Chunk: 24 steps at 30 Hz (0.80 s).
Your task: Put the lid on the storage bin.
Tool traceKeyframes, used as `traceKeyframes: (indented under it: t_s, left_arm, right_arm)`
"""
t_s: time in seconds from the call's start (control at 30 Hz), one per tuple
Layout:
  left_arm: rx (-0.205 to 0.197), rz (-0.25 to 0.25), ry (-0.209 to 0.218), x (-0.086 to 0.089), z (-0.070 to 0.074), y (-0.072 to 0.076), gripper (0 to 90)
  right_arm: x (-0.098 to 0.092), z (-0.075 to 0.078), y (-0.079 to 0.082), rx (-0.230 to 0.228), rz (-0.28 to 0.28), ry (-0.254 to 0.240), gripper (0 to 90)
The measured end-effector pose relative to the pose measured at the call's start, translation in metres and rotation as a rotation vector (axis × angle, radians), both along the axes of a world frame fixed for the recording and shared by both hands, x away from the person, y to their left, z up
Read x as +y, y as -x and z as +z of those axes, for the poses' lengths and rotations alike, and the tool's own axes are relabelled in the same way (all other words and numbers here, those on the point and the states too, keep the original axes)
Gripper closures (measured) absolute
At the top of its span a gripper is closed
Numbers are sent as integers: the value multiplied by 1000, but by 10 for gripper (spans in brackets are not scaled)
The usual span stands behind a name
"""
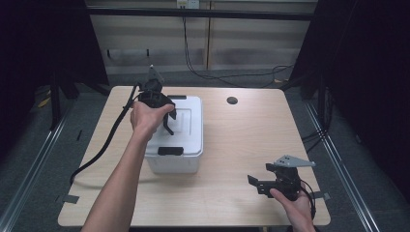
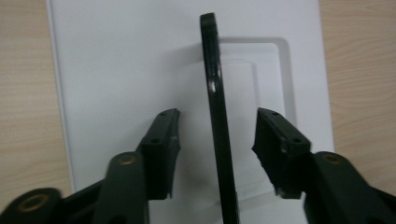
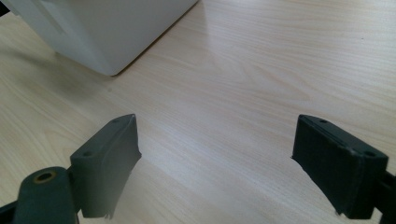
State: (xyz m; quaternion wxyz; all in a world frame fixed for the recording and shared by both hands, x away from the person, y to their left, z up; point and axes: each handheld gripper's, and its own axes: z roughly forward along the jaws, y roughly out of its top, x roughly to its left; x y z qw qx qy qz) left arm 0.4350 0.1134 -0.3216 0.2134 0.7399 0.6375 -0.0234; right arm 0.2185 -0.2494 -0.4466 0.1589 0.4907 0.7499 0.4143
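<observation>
On the table, one white box, two grippers.

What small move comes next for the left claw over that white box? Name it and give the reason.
Probably close the left claw on the black handle of the white box. In the left gripper view the upright handle stands between the open jaws, a gap on each side, so nothing is gripped yet. The right claw is open over bare table, apart from the box.

Matt white plastic box, wood-grain table
</observation>
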Motion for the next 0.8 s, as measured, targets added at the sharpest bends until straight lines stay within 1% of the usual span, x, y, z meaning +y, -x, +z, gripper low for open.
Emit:
traceKeyframes:
  t_s: [0.03, 0.07, 0.13, 0.2, 0.23, 0.3, 0.33, 0.37, 0.4, 0.43, 0.47, 0.5, 0.53, 0.57, 0.6, 0.63, 0.7, 0.73, 0.8]
  left_arm:
    - [-1, -16, 19, 1, 1, 0, 442]
    - [0, -25, 23, 1, 1, 0, 408]
    - [-19, -50, 49, 1, 3, 1, 345]
    - [-38, -77, 46, 2, 4, 2, 315]
    - [-45, -77, 42, 1, 4, 3, 292]
    - [-63, -96, 61, 3, 4, 3, 259]
    - [-66, -96, 70, 3, 3, 4, 256]
    - [-66, -96, 70, 3, 3, 4, 236]
    - [-80, -138, 74, 5, 3, 5, 236]
    - [-84, -155, 66, 5, 3, 5, 181]
    - [-107, -167, 67, 6, 4, 7, 199]
    - [-107, -167, 67, 6, 4, 7, 223]
    - [-131, -183, 84, 7, 6, 9, 216]
    - [-161, -208, 90, 9, 8, 12, 189]
    - [-161, -208, 90, 9, 8, 12, 173]
    - [-175, -227, 88, 10, 9, 13, 178]
    - [-199, -237, 70, 13, 10, 16, 188]
    - [-239, -248, 61, 15, 13, 19, 184]
    - [-288, -278, 60, 17, 15, 24, 165]
  right_arm:
    - [0, 0, 0, 0, 1, 2, 138]
    - [0, 0, 0, 1, 1, 3, 138]
    - [0, 0, 0, 1, 0, 3, 138]
    - [0, 0, 0, -1, 2, 3, 138]
    - [0, 0, 0, 0, 3, 1, 138]
    - [0, 0, 0, 1, 0, 3, 138]
    - [0, 0, 0, 1, 1, 3, 138]
    - [0, 0, 0, 0, 1, 3, 138]
    - [0, 0, 0, 0, 1, 3, 138]
    - [0, 0, 0, 0, 1, 3, 138]
    - [0, 0, 0, 2, 0, 3, 138]
    - [0, 0, 0, 2, 0, 3, 138]
    - [0, -1, -1, 0, 3, 3, 138]
    - [0, -1, -1, 1, 0, 4, 138]
    - [0, -1, -1, 2, -2, 5, 138]
    - [0, -1, -1, 2, -4, 5, 138]
    - [0, -1, -1, 4, -6, 4, 138]
    - [0, 0, 0, 2, -3, 4, 137]
    - [0, 0, 0, 1, -3, 5, 138]
